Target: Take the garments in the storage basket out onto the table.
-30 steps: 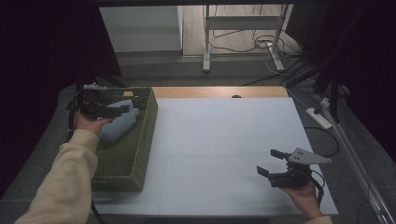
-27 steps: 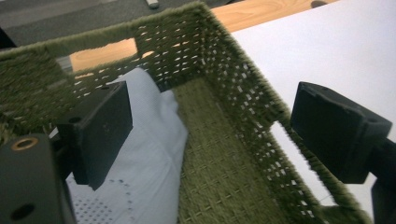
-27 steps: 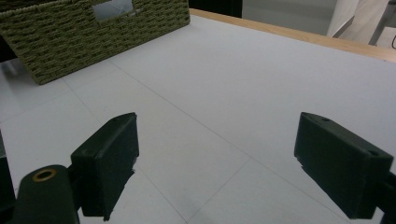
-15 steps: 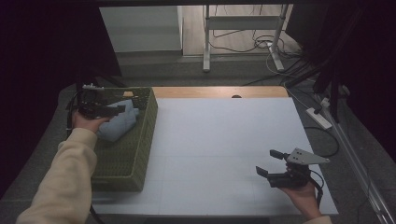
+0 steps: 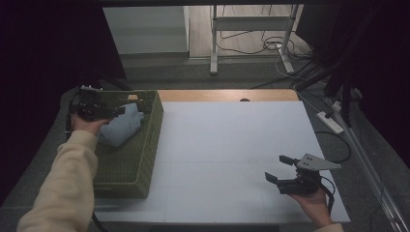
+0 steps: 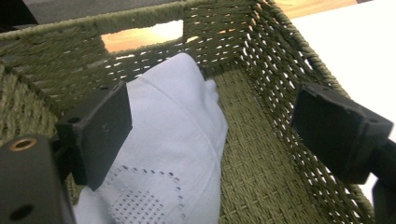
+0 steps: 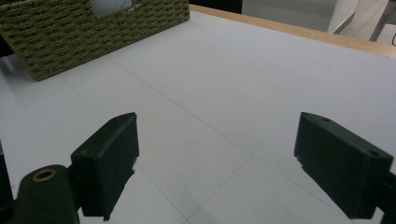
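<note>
The left gripper (image 6: 210, 135) hangs open above the cloth (image 6: 173, 154), which lies inside the basket (image 5: 145, 145), nearer its left jaw.

Pale blue cloth (image 6: 173, 154) cut off at lower edge of left gripper view, woven basket (image 7: 93, 32) cropped at upper left of right gripper view

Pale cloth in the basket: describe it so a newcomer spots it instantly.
Start at the white table; on its left edge sits a green woven basket. In the basket's far half lies the pale blue-white cloth, bunched, with a patch of small perforations, under the open left gripper. It is the one light, soft thing inside the dark weave.
</note>
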Demonstrator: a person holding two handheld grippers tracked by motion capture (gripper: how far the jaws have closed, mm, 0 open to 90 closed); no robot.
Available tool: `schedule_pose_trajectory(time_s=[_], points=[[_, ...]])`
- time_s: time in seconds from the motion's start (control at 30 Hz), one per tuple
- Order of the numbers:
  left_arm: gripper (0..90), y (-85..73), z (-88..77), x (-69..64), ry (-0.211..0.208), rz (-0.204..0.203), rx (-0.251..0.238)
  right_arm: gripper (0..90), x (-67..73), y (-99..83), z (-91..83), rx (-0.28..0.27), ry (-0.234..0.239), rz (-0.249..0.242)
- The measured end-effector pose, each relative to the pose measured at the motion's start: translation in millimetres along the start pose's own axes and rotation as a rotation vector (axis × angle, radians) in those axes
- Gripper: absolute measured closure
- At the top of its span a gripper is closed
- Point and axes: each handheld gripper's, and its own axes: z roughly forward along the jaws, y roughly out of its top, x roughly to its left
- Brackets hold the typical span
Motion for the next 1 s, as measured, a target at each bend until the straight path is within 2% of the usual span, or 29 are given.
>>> schedule_pose_trajectory(time_s=[0.23, 0.5, 0.73, 0.87, 1.0], points=[[10.6, -2.0, 2.5, 9.4, 0.003, -0.043, 0.017, 13.9, 0.5, -0.2, 0.4, 0.003, 0.002, -0.001], [8.7, -5.1, 8.9, 16.1, 0.004, -0.069, 0.047, 13.8, 1.0, -0.1, 0.9, 0.003, 0.001, 0.0], [7.7, -8.4, 20.2, 22.4, 0.018, -0.083, 0.091, 13.9, 0.9, -0.2, 0.9, 0.004, 0.0, 0.0], [6.7, -12.6, 29.3, 28.2, 0.037, -0.113, 0.128, 13.9, 0.6, -0.4, 0.6, 0.006, -0.001, 0.0], [6.2, -14.9, 33.5, 30.0, 0.042, -0.12, 0.142, 13.9, 0.4, -0.7, 0.2, 0.004, -0.002, 0.0]])
